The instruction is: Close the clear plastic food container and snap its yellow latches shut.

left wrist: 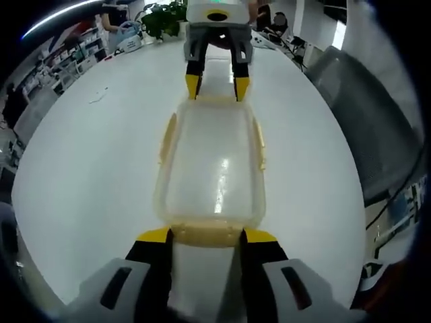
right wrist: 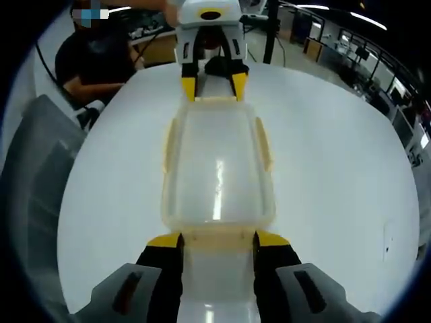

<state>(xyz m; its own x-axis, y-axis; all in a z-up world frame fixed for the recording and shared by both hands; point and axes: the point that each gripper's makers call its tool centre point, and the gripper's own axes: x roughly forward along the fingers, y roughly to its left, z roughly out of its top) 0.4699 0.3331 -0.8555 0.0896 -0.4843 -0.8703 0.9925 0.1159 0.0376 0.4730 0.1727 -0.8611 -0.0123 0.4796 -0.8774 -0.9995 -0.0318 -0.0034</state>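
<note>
Left gripper view: both tongs (left wrist: 204, 234) (right wrist: 218, 237) spread, flanking opposite end latches of container (left wrist: 212, 165).

Left tool (left wrist: 205, 237): black jaws, yellow tips, grey housing.
Right tool (right wrist: 217, 241): black jaws, yellow tips, grey housing.

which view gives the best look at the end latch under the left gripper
The left gripper view: that end latch lies close, between the left gripper's open jaws. In the right gripper view it sits small at the container's far end.
</note>
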